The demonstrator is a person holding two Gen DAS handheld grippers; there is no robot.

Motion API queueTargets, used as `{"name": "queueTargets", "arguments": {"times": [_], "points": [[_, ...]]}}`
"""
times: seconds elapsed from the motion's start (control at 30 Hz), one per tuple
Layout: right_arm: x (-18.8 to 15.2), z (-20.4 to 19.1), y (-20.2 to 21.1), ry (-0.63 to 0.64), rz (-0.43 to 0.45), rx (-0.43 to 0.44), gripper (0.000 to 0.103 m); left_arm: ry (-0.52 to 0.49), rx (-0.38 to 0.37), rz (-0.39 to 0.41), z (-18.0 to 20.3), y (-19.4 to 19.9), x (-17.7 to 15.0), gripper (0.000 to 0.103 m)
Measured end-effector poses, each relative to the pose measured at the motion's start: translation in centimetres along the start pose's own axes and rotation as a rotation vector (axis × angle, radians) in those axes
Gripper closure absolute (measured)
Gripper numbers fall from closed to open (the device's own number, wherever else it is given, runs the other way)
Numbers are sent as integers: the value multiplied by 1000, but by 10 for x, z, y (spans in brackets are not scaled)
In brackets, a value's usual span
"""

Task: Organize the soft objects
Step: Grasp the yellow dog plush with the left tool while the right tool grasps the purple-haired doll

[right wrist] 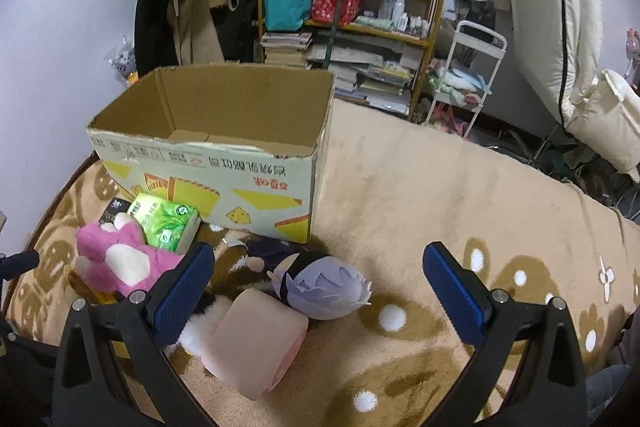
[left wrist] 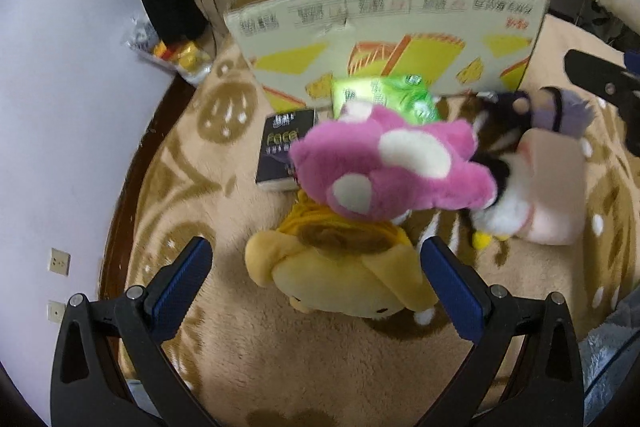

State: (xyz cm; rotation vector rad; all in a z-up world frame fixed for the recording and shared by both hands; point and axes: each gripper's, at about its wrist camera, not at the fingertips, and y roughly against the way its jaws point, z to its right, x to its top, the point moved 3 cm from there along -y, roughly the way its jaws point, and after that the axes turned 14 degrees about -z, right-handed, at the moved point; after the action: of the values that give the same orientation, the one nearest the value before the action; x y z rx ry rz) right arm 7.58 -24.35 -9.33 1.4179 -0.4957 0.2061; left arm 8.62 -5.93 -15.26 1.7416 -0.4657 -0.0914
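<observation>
Nearest the left wrist camera, the left gripper (left wrist: 316,281) hangs with its blue-padded fingers spread wide and nothing between them, just above a yellow plush toy (left wrist: 340,267) lying on the tan patterned blanket (left wrist: 248,347). A pink plush toy (left wrist: 392,167) rests on top of the yellow one, and a black tissue pack (left wrist: 282,151) and a green tissue pack (left wrist: 384,95) lie behind it, close to the front wall of the open cardboard box (left wrist: 384,27). The right gripper (right wrist: 318,289) is likewise released, jaws wide apart, above a pale pink cushion (right wrist: 256,343) and a purple-haired doll (right wrist: 326,287) that touch each other on the blanket. A black and white plush (right wrist: 202,327) sits beside the cushion, partly hidden by the left finger. The box stands upright behind the toys; what shows of its inside holds no toy
</observation>
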Motion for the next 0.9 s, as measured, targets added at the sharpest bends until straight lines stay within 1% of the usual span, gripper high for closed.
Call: {"name": "queueTargets", "arguments": {"times": [0.23, 0.33, 0.5, 0.63, 0.73, 0.8, 0.83, 0.9], "points": [[3, -6, -31, 38, -67, 8, 0, 48, -104, -60, -7, -19, 3, 0], [5, -3, -45, 23, -101, 17, 0, 65, -146, -86, -9, -28, 3, 0], [7, 2, -54, -22, -129, 65, 0, 82, -180, -100, -9, -32, 2, 0], [9, 3, -59, -18, -149, 77, 1, 95, -201, -114, -10, -34, 2, 0], [8, 0, -64, -14, -166, 86, 4, 96, -211, -120, -10, -35, 2, 0], [6, -2, -69, -4, -193, 95, 13, 100, -217, -120, -11, -36, 1, 0], [6, -3, -72, -2, -208, 93, 14, 103, -216, -116, -12, -36, 1, 0], [5, -3, -75, 8, -209, 74, 15, 107, -224, -113, -13, -37, 2, 2]]}}
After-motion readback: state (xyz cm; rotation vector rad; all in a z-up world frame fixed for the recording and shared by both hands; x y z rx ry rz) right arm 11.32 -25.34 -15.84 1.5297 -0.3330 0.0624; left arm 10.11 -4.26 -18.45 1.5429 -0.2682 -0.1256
